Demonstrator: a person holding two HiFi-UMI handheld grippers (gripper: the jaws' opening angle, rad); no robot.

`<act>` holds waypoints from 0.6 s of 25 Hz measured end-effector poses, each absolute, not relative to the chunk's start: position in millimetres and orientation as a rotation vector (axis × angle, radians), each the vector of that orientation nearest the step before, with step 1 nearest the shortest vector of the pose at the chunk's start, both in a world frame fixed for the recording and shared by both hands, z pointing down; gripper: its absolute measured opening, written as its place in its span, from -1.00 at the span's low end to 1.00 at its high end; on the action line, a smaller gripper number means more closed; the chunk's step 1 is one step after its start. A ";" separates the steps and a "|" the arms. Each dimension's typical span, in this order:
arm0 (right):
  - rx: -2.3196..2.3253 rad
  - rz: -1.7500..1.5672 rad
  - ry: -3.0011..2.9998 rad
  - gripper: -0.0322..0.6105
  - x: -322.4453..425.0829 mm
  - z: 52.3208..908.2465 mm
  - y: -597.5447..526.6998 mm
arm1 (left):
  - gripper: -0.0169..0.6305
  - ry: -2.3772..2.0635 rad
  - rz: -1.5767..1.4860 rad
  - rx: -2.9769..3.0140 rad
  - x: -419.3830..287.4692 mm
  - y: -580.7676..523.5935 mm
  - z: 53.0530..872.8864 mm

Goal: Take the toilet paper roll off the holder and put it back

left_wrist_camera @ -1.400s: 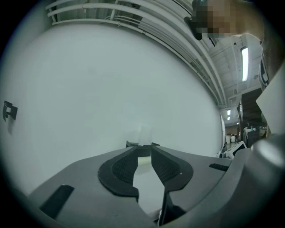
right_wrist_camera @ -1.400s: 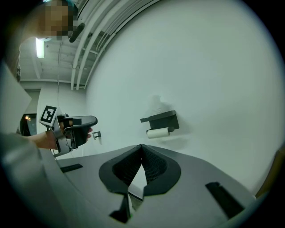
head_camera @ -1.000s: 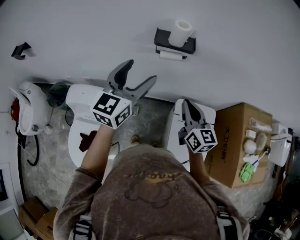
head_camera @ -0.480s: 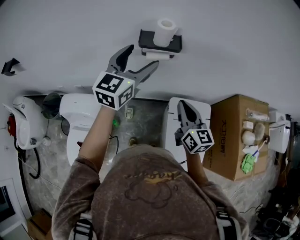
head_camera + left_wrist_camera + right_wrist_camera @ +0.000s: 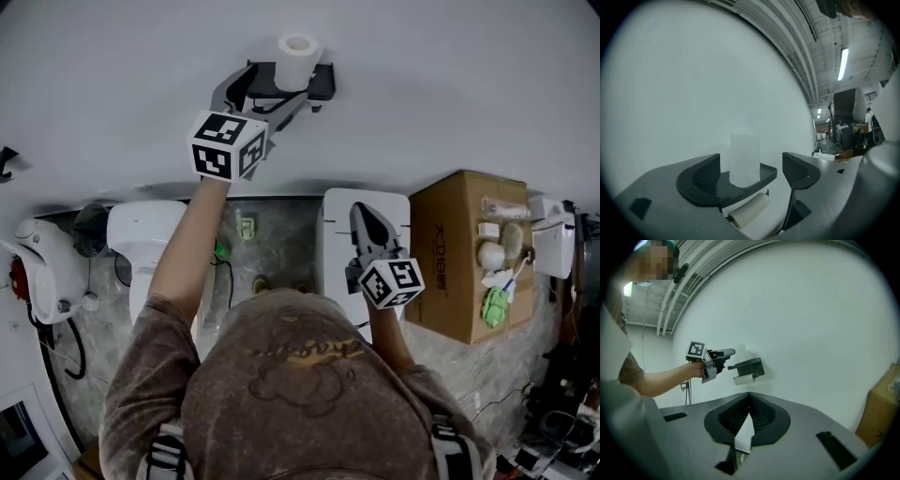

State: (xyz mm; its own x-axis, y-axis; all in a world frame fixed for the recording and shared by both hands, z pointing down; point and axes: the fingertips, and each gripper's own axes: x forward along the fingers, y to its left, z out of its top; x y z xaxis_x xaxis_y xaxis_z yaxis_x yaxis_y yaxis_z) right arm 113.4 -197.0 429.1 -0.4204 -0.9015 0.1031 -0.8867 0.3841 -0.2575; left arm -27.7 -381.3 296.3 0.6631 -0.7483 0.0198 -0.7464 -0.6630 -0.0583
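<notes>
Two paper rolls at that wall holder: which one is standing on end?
The white roll on top of the holder's dark shelf stands on end; the other roll lies sideways under the shelf.

No readable text; cardboard box (image 5: 466, 246) print illegible.

Holder (image 5: 320, 82) left end hidden behind left claw (image 5: 267, 97), lower paper roll (image 5: 751, 210) partly covered by that claw's body
</notes>
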 end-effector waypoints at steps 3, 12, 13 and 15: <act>-1.690 -0.426 2.548 -0.91 121.1 430.4 -195.6 | 0.30 1.248 -0.083 -2.818 -14.4 -393.9 291.4; -1.781 -0.430 2.475 -0.91 145.0 433.0 -191.4 | 0.29 1.300 -0.153 -2.796 0.0 -417.4 287.3; -1.786 -0.431 2.469 -0.91 146.5 433.0 -191.5 | 0.29 1.308 -0.155 -2.794 -0.6 -418.2 287.3; -1.793 -0.432 2.464 -0.91 147.5 432.9 -191.6 | 0.27 1.327 -0.168 -2.793 -1.4 -420.8 287.5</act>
